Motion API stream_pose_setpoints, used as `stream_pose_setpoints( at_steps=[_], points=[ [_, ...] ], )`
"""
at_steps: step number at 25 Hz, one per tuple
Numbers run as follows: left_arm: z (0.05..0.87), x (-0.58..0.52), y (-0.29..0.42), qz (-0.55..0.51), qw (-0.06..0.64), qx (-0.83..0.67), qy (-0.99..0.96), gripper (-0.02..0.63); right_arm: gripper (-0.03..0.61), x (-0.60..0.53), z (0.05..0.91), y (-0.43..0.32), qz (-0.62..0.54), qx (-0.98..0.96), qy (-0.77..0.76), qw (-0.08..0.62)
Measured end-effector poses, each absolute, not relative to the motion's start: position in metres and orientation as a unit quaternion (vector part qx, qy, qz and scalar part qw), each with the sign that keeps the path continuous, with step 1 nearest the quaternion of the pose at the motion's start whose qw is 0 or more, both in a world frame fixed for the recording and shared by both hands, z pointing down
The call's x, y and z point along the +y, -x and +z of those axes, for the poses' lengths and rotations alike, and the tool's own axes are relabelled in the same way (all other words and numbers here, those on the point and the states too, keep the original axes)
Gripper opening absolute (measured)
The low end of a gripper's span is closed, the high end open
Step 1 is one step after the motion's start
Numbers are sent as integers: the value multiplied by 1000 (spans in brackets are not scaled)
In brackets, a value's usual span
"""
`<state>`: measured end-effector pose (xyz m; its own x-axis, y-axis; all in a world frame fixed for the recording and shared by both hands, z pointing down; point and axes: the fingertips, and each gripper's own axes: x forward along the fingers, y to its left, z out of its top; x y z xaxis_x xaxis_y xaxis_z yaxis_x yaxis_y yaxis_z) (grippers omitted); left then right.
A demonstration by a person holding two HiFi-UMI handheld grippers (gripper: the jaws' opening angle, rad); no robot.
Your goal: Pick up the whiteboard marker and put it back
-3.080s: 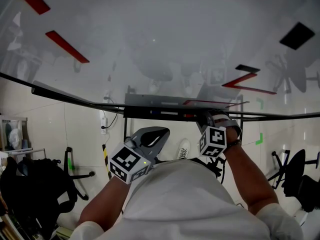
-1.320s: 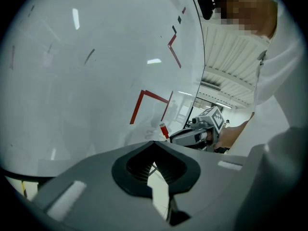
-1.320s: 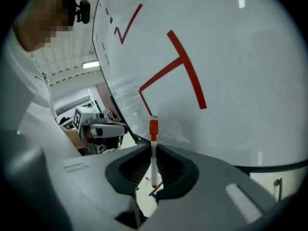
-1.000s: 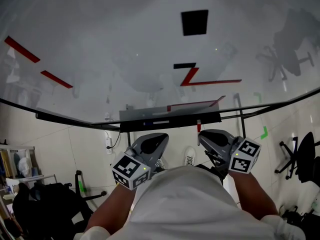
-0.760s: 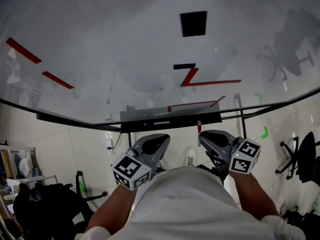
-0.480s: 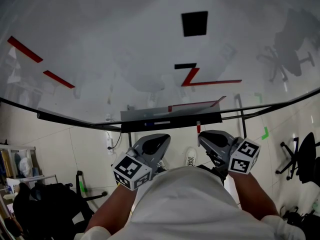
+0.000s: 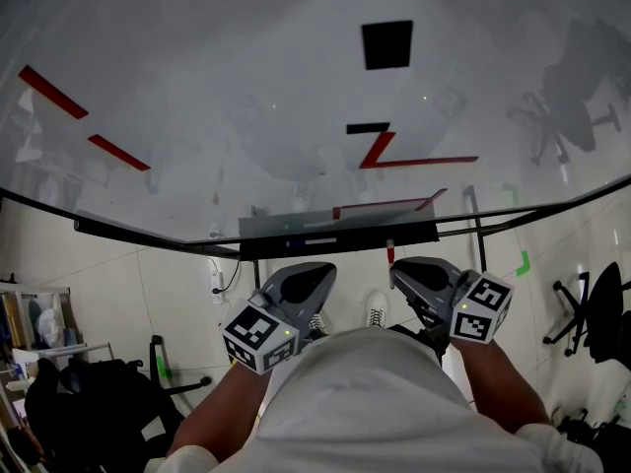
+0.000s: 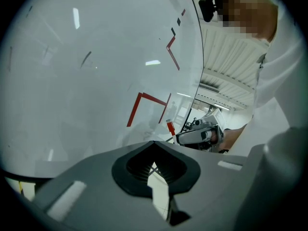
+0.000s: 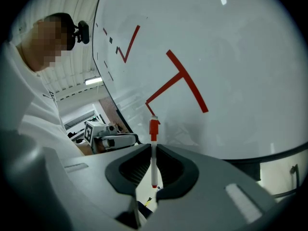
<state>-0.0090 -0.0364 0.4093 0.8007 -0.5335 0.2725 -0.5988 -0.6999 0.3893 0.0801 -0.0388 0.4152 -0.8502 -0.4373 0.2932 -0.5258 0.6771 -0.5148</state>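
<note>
A white whiteboard marker with a red cap [image 9: 153,150] stands upright between the pads of my right gripper [image 9: 153,171], which is shut on it. In the head view its red cap [image 7: 390,253] pokes out ahead of the right gripper [image 7: 412,270], just below the marker tray [image 7: 335,233] under the whiteboard [image 7: 246,87]. The left gripper [image 7: 299,280] hovers beside it at waist height, shut with nothing between its jaws [image 8: 154,171]. From the left gripper view the marker [image 8: 170,127] and the right gripper [image 8: 199,136] show to the right.
Red strokes [image 7: 380,151] and a black square [image 7: 386,44] mark the whiteboard. Below the board are its black frame legs [image 7: 476,227], a power strip [image 7: 215,282], office chairs [image 7: 592,313] at the right, and a dark chair and bag [image 7: 89,402] at the lower left.
Three seconds ago my right gripper was up at the tray; it has since drawn back toward my body holding the marker. Over the last second both grippers hardly moved.
</note>
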Motion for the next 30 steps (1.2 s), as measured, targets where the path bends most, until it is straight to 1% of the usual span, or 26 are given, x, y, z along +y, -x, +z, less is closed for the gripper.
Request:
stream_pose_setpoints(
  at_steps=[16, 20, 23, 30],
  points=[
    [414, -36, 10, 84, 231, -312, -918, 17, 38, -40, 417, -80, 301, -913, -265, 76],
    [415, -37, 11, 83, 232, -312, -917, 17, 38, -41, 417, -79, 287, -916, -267, 88],
    [416, -36, 11, 84, 234, -312, -917, 17, 38, -42, 421, -78, 249, -922, -271, 121],
    [419, -36, 11, 84, 236, -312, -916, 17, 38, -43, 439, -77, 118, -923, -279, 236]
  ],
)
